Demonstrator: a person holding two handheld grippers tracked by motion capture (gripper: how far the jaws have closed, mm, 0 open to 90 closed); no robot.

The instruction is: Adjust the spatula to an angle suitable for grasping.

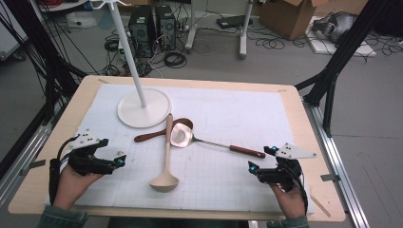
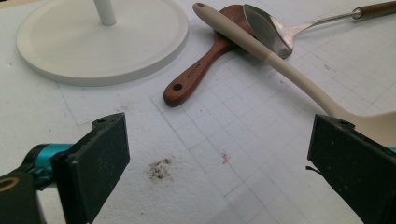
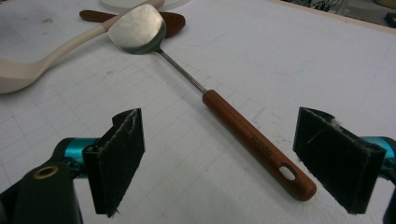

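High view: three utensils lie crossed mid-worktop [image 1: 294, 123], a cream ladle [image 1: 166, 161], a brown spoon [image 1: 157, 133] and a steel spatula [image 1: 209, 141], just beside one white stand [image 1: 144, 107]. The left gripper [image 1: 119, 160] and right gripper [image 1: 252, 167] rest well apart from the pile, both released and empty.

Left gripper view: the ladle [image 2: 280, 65] lies over the spoon [image 2: 201, 70] and spatula blade [image 2: 266, 28]; lifting any one would likely drag the others.

Right gripper view: the spatula handle [image 3: 257, 140] lies between the wide jaws, nearer the right one. Its round handle could roll or tip blade-down if pinched at the end.
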